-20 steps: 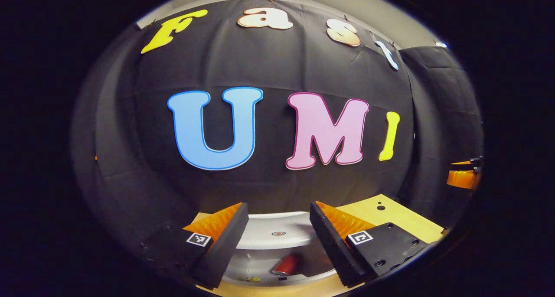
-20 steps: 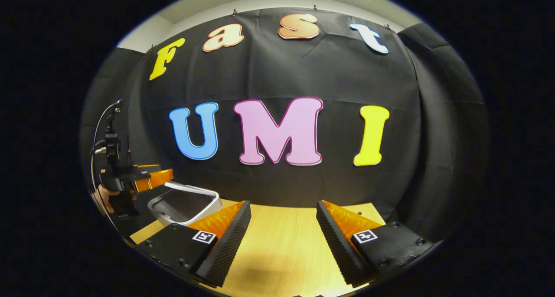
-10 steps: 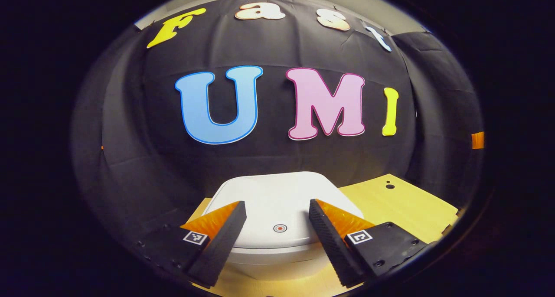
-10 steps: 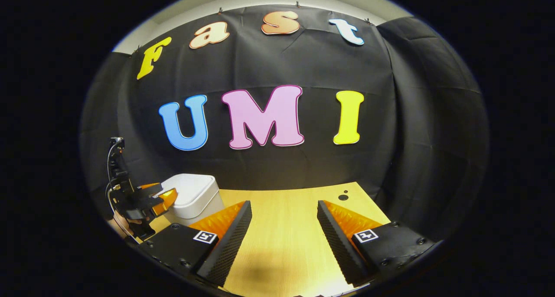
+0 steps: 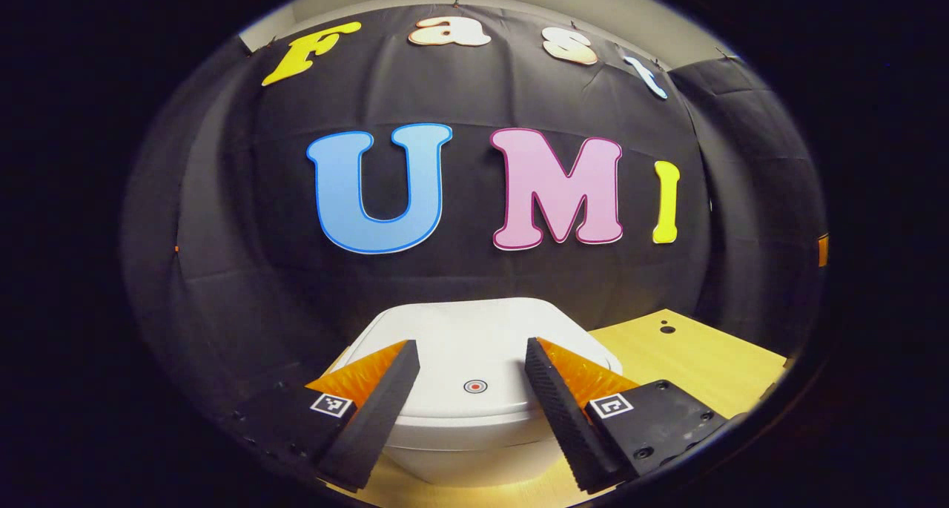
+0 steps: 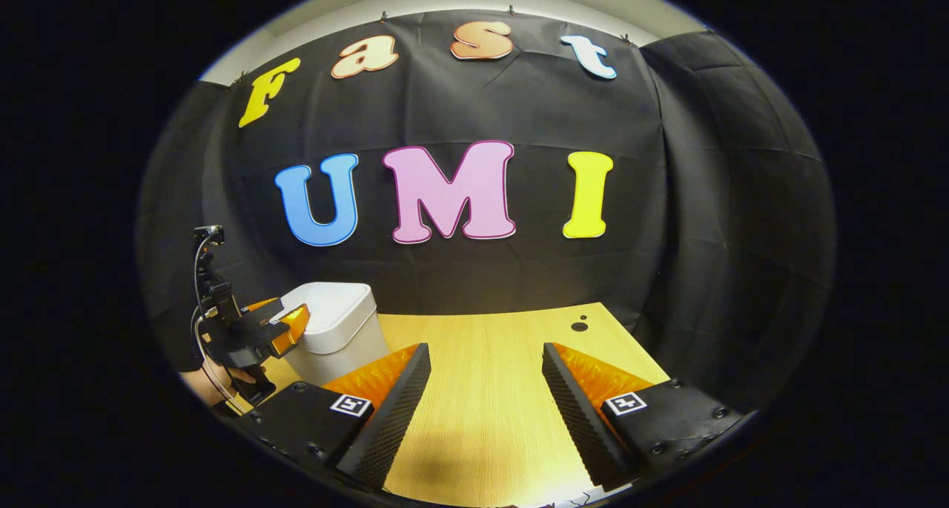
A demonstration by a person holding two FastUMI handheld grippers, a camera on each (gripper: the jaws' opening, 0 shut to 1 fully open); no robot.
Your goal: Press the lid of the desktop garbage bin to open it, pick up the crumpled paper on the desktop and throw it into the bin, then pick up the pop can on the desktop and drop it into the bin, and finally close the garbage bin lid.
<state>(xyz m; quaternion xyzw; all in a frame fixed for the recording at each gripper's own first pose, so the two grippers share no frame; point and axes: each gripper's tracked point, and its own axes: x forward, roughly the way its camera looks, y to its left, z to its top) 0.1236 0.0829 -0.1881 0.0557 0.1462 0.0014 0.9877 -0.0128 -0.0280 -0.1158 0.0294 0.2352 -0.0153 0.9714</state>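
On the wooden desktop [image 6: 489, 360], the white bin [image 6: 337, 337] now has its lid [image 5: 474, 352] down where it stood raised a second ago, so the task looks finished, with the left gripper [image 5: 468, 363] spread wide just above it and the right gripper [image 6: 485, 360] wide and empty beside it.

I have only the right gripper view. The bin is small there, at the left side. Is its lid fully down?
Observer: Yes. In the left gripper view the lid lies flat on the bin, with no gap along the front edge.
Operator: Is the left gripper open or shut?
Observer: Open. The left gripper has its fingers spread apart, and the lid shows between them.
Operator: Is there some mark on the lid?
Observer: Yes, a red dot in a ring sits near the lid's front edge, about midway between the two fingers.
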